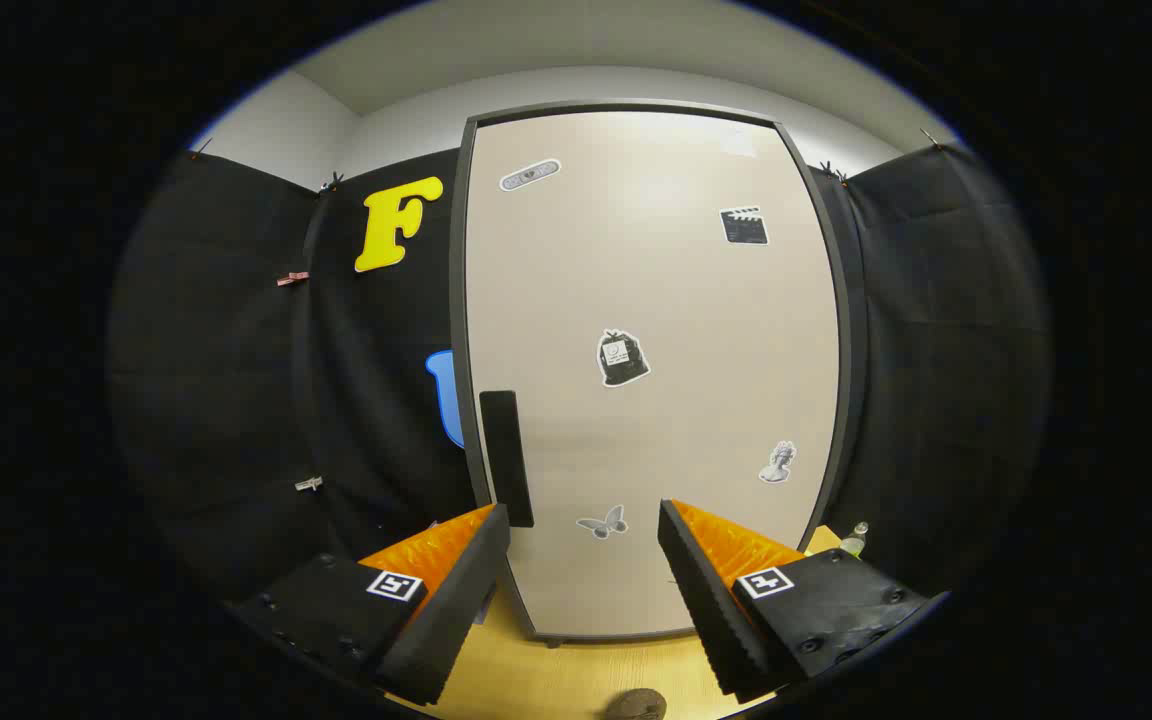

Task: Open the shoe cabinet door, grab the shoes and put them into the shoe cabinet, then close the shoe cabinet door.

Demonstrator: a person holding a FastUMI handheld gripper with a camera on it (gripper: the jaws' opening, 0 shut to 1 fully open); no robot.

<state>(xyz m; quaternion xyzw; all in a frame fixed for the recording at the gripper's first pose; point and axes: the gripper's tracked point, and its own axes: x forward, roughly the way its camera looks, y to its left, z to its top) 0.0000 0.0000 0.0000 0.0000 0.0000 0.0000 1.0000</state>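
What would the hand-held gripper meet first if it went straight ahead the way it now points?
Probably the closed beige cabinet door. The hand-held gripper, fingers open and holding nothing, faces its lower part, near the grey butterfly sticker; depth is unclear.

Gripper view: camera rides behind the spread fingers [496, 560], low above the floor [576, 670], facing the closed cabinet door [651, 380] squarely at close range.

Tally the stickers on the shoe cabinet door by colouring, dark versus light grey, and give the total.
On the shoe cabinet door, which is shut, beyond the open gripper:
Dark stickers: 2, the clapperboard and the bag
Light grey stickers: 3, the oval, the bust and the butterfly
Total: 5
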